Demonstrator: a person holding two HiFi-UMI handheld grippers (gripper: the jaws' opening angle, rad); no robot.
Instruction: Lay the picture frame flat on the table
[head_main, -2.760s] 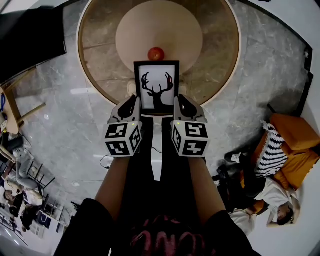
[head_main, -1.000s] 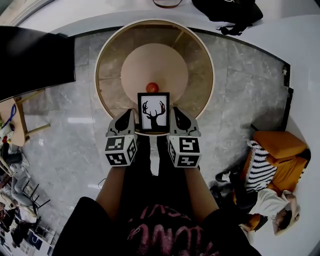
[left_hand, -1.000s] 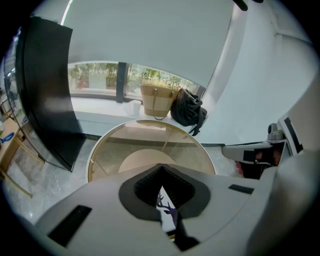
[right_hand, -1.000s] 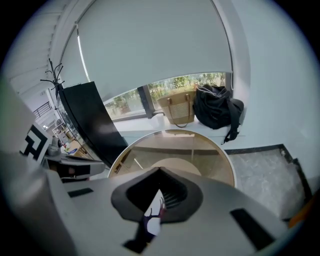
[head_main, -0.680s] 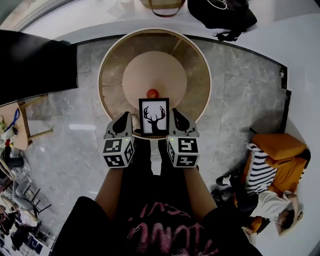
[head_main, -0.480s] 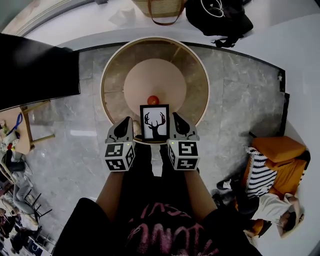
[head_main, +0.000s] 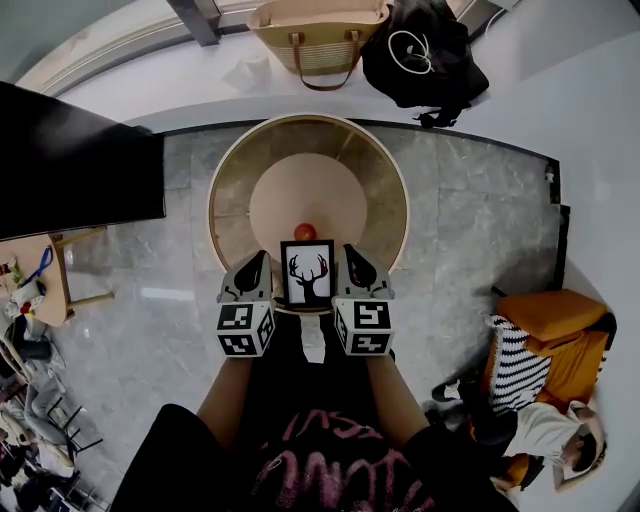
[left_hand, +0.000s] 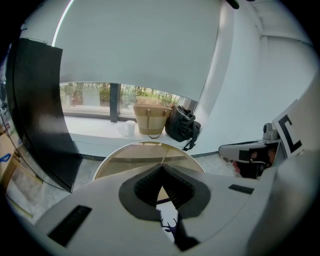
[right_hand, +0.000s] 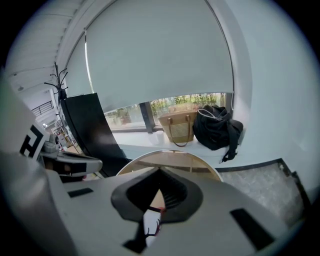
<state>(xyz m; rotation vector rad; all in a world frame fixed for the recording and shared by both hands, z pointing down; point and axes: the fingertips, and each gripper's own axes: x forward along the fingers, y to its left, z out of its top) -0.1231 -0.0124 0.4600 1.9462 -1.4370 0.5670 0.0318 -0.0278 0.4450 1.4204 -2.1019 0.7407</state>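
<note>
Picture frame: black-rimmed deer print, facing me, over the round table's 6 o'clock edge; whether it touches the table, I cannot tell
Left tongs: clenched on its 9 o'clock rim
Right tongs: clenched on its 3 o'clock rim
Red fruit: just beyond, at 12 o'clock
Handling: I judge it light, stiff, perhaps glazed and fragile; grip the side rims

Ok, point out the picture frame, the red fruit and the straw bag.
picture frame (head_main: 308, 274), head view, on the deer print.
red fruit (head_main: 306, 232), head view, on its middle.
straw bag (head_main: 322, 50), head view, on its woven side.
</note>
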